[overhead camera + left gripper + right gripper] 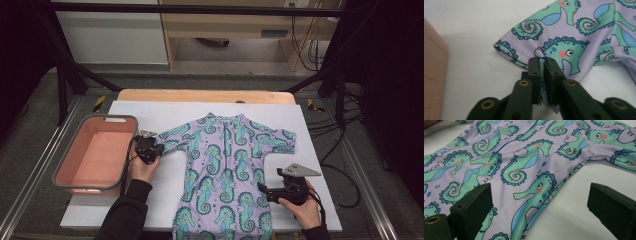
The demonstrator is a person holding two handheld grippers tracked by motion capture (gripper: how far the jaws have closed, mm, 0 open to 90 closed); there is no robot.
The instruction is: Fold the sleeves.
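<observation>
Left gripper [543, 61] jaws pinching sleeve hem [524, 53], white table [474, 37] alongside

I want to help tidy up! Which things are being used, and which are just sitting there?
Being used:
- lilac seahorse-print swim shirt
- left gripper, shut on its sleeve
- right gripper, jaws open beside its side edge

Just sitting:
- pink grey-rimmed plastic tub
- black cables on the floor

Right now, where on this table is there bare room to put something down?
The white sheet is bare along the far edge above the seahorse suit, and in its near-left corner between the pink tub and the suit. The tub is empty too. The middle is crowded: the suit, with a hand-held gripper at each side.
</observation>
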